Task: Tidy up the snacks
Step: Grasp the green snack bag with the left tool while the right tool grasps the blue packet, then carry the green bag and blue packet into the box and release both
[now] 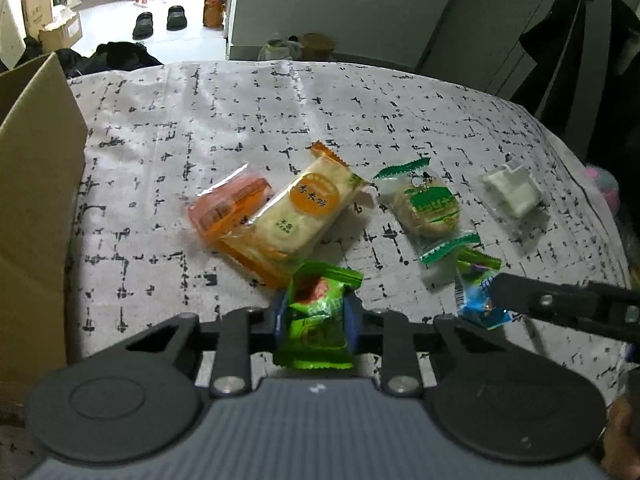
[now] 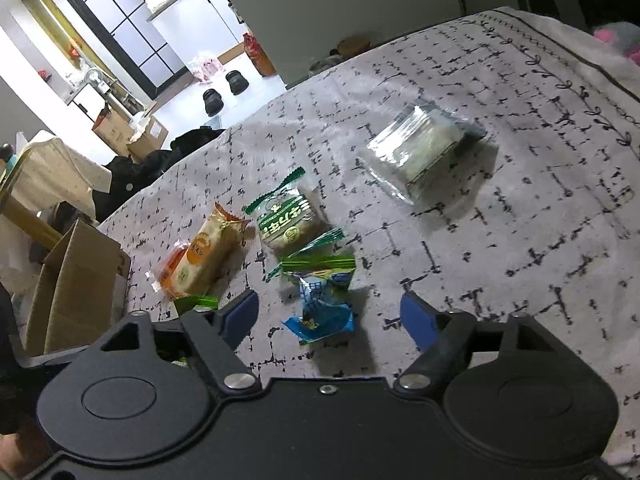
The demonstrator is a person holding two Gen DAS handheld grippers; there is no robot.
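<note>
Left hand-held gripper (image 1: 316, 312): its blue pads are pressed on both sides of a green snack packet (image 1: 318, 316), which stands between them at the lower middle of the left wrist view.

Right hand-held gripper (image 2: 330, 316): jaws apart, nothing pressed. A blue snack packet (image 2: 322, 308) lies on the cloth between the two blue pads (image 2: 416, 320), clear of both.

Surface: a counter covered with a white cloth (image 1: 240, 120) printed with black broken lines.

Remaining snacks, left wrist view, taken from the held packet:
- A pale rice cracker packet with an orange round label (image 1: 304, 212) at 12 o'clock, lying partly over an orange packet (image 1: 228, 204) at 11 o'clock.
- A clear packet with green ends holding a round pastry (image 1: 428, 208) at 1 o'clock; its near end touches the blue packet.
- A clear packet with a white block inside (image 1: 512, 192) at 2 o'clock, well apart from the rest.

A cardboard box (image 1: 36, 200) stands open at the left edge of the counter, at 9 o'clock (its contents cannot be made out).

A pair of dark slippers (image 1: 160, 22) sits on the floor beyond the far edge.
</note>
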